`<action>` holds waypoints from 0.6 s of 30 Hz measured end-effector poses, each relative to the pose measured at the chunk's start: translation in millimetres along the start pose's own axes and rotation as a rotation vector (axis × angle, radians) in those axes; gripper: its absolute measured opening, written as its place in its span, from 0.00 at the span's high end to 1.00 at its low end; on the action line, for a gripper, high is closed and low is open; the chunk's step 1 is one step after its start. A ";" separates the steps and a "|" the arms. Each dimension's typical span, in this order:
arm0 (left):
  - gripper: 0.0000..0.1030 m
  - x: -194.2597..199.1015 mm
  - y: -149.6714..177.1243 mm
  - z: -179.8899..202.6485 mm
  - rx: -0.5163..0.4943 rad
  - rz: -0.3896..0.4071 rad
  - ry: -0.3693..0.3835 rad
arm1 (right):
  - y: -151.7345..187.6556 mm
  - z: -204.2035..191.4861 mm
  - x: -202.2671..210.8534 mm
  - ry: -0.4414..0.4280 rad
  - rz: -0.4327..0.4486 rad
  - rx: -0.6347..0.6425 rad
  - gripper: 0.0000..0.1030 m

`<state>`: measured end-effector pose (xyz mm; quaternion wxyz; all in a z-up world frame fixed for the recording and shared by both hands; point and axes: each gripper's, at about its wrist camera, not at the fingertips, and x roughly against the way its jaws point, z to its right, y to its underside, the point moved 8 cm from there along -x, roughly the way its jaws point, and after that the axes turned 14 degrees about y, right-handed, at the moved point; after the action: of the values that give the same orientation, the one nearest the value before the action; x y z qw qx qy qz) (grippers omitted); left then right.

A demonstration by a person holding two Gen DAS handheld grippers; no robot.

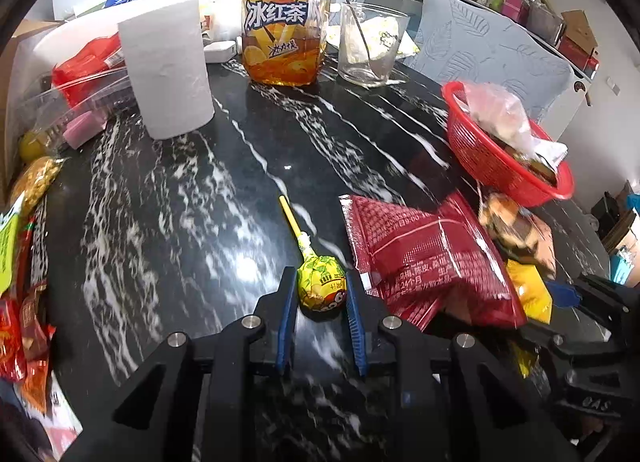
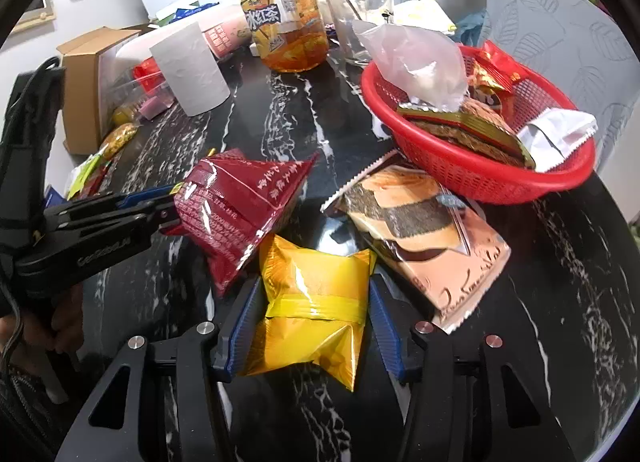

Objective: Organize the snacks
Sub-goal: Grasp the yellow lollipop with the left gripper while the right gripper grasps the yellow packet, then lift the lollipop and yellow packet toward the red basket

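Left hand-held gripper (image 1: 322, 292) is clamped narrow on the lollipop (image 1: 321, 289), pads squeezing the wrapped head because the thin stick (image 1: 291, 217) offers little to pinch; the stick points away across the bench (image 1: 240, 182). Right hand-held gripper (image 2: 316, 302) has the yellow packet (image 2: 316, 302) between its pads, jaws set wider for the puffy bag, and it looks gripped, though the fisheye blurs the contact. Both snacks sit low at the bench's near edge. The red packet (image 2: 240, 206) and the cake packet (image 2: 420, 230) lie just beyond, loose. The basket (image 2: 480, 178) waits toward the far right edge, already part-filled: likely where these two are bound.
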<state>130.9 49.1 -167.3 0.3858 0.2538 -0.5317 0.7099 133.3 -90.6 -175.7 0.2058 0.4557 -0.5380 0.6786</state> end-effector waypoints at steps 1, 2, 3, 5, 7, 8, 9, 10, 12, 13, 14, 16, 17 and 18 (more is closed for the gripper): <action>0.77 1.1 3.1 0.5 0.003 -0.002 0.003 | 1.4 0.7 1.0 0.002 0.000 -0.001 0.50; 0.77 3.8 9.2 3.3 0.009 -0.008 0.009 | 3.6 1.6 2.6 0.007 0.002 0.000 0.50; 0.77 4.9 13.0 4.3 0.014 -0.011 0.012 | 5.5 1.8 4.1 0.009 0.002 0.000 0.50; 0.77 7.8 23.8 8.7 0.029 -0.022 0.021 | 10.8 2.9 7.7 0.009 0.002 -0.007 0.50; 0.77 11.6 32.0 13.1 0.037 -0.021 0.029 | 15.7 3.6 11.5 0.006 0.001 -0.011 0.50; 0.77 12.9 35.1 15.2 0.037 -0.022 0.030 | 18.6 4.3 13.7 0.006 0.001 -0.014 0.50; 0.77 15.1 39.4 18.3 0.036 -0.024 0.031 | 22.2 4.9 16.4 0.006 0.001 -0.016 0.50; 0.77 16.9 42.5 20.9 0.034 -0.025 0.034 | 25.4 5.2 18.6 0.006 0.001 -0.017 0.50; 0.77 20.4 50.5 26.8 0.026 -0.032 0.038 | 32.2 5.8 23.3 0.006 0.001 -0.021 0.50; 0.77 22.0 53.2 29.4 0.024 -0.034 0.040 | 35.0 6.5 25.4 0.006 0.001 -0.023 0.50; 0.77 24.7 56.9 33.1 0.022 -0.034 0.044 | 38.2 7.5 27.7 0.006 0.002 -0.026 0.50; 0.77 28.9 59.9 38.1 0.021 -0.027 0.050 | 45.5 10.2 32.6 0.010 0.006 -0.033 0.50; 0.77 31.1 60.6 41.1 0.021 -0.022 0.054 | 48.4 11.9 34.6 0.012 0.007 -0.036 0.50; 0.77 33.2 61.5 45.4 0.019 -0.017 0.062 | 50.7 13.4 36.1 0.014 0.009 -0.041 0.50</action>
<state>59.2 6.8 -162.2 0.4057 0.2398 -0.5105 0.7192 81.5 -127.6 -172.8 0.2157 0.4444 -0.5523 0.6716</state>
